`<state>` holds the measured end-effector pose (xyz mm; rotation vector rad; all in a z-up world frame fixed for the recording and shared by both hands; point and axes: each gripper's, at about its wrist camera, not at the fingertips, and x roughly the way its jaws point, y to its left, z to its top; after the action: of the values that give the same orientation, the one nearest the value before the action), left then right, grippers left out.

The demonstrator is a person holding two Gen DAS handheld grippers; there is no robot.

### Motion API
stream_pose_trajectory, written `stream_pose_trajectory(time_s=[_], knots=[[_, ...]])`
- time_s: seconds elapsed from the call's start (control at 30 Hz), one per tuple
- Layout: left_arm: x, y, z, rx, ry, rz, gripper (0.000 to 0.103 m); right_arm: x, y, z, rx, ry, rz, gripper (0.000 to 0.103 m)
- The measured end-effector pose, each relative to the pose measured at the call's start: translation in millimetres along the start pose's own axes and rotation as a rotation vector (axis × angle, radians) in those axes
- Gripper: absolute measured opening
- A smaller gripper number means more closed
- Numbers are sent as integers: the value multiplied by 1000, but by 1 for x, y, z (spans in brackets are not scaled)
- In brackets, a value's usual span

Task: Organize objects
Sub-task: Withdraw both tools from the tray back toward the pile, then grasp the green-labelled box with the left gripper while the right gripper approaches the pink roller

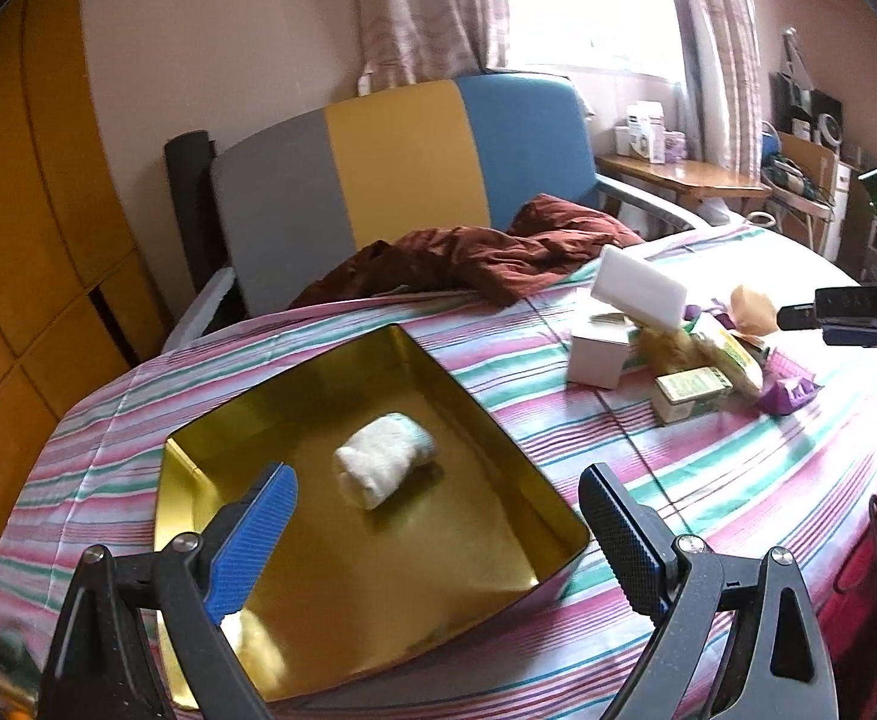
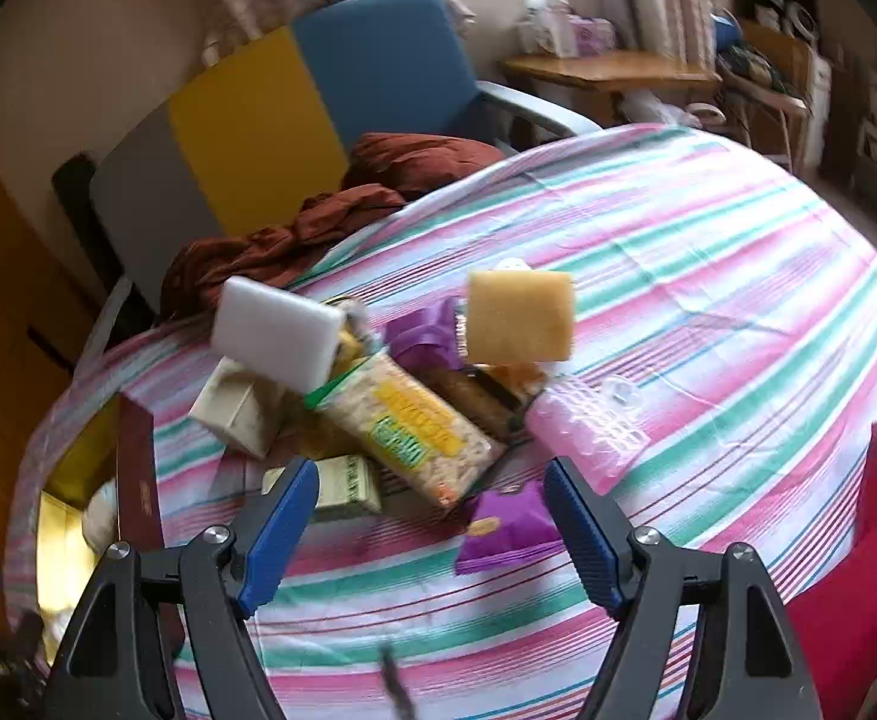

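Note:
A gold tin box (image 1: 294, 414) lies open on the striped table, with a rolled white towel (image 1: 386, 467) inside. My left gripper (image 1: 438, 531) is open above the tin, empty. A pile lies further right: a white sponge block (image 1: 636, 289), a white carton (image 1: 597, 353), a green-labelled box (image 1: 691, 393), a cracker pack (image 2: 411, 423), purple packets (image 2: 507, 525), a yellow sponge (image 2: 519, 317) and a pink case (image 2: 585, 429). My right gripper (image 2: 429, 531) is open and empty, just before the pile. The tin (image 2: 135, 480) shows at the left of the right wrist view.
A crumpled brown cloth (image 1: 474, 255) lies at the table's far edge against a grey, yellow and blue chair (image 1: 396, 162). A wooden side table (image 1: 678, 174) with boxes stands by the window. Red fabric (image 2: 858, 570) is at the right edge.

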<state>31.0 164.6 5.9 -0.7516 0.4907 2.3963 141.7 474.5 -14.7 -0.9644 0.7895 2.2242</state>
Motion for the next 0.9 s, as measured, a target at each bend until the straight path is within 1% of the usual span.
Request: stream_pose_trajectory(time_s=[0.13,0.23,0.37,0.43,0.57,0.67,0.9], knots=[[6,-14,3,29,5,-42,96,0,-25,8,89,-4,11,79],[11,-27,7,52,4,-83,96,2,-50,12,186,-7,5,79],[19,-44,12,83,4,-136,95,8,-78,12,334,16,78,79],[25,-53,15,93,13,-163,95,10,-85,11,373,21,90,79],[37,-76,20,133,22,-209,95,17,-88,10,393,47,108,79],[47,-95,24,182,29,-251,95,18,-88,10,393,50,112,79],[84,-130,38,244,68,-344,95,17,-93,9,416,41,132,79]])
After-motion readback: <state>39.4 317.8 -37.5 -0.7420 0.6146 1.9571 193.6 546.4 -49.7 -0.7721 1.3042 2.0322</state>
